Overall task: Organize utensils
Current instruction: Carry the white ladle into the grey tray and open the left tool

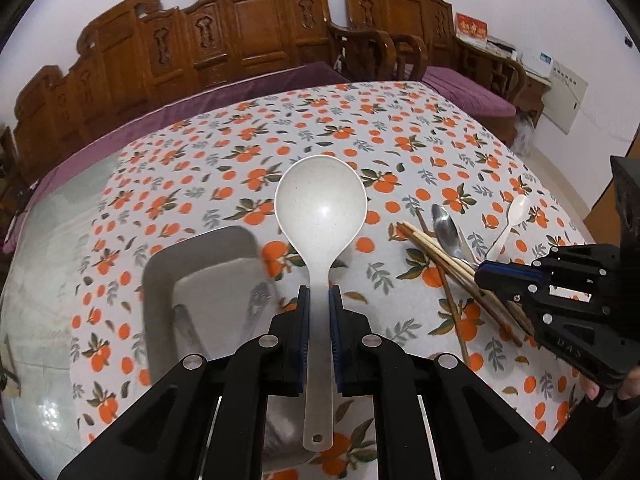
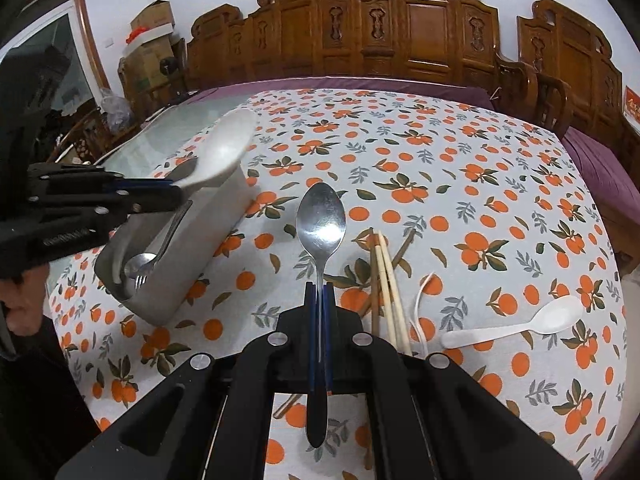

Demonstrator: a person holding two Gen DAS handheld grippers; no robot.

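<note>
My left gripper (image 1: pixel 319 292) is shut on the handle of a large white ladle (image 1: pixel 320 204), held above a grey utensil box (image 1: pixel 208 256). In the right wrist view the left gripper (image 2: pixel 176 192) holds the ladle (image 2: pixel 224 148) over the box (image 2: pixel 208 232), which contains a metal spoon and fork (image 2: pixel 140 268). My right gripper (image 2: pixel 319 292) is shut on a metal spoon (image 2: pixel 321 220) with a dark handle, lifted above the cloth. Chopsticks (image 2: pixel 386 280) and a small white spoon (image 2: pixel 520 320) lie on the table.
The table carries an orange-print cloth (image 2: pixel 440 152) with a bare glass strip at its left (image 1: pixel 44 280). Carved wooden chairs (image 1: pixel 248 28) with purple cushions stand behind. Cardboard boxes (image 2: pixel 152 40) are stacked at the far left.
</note>
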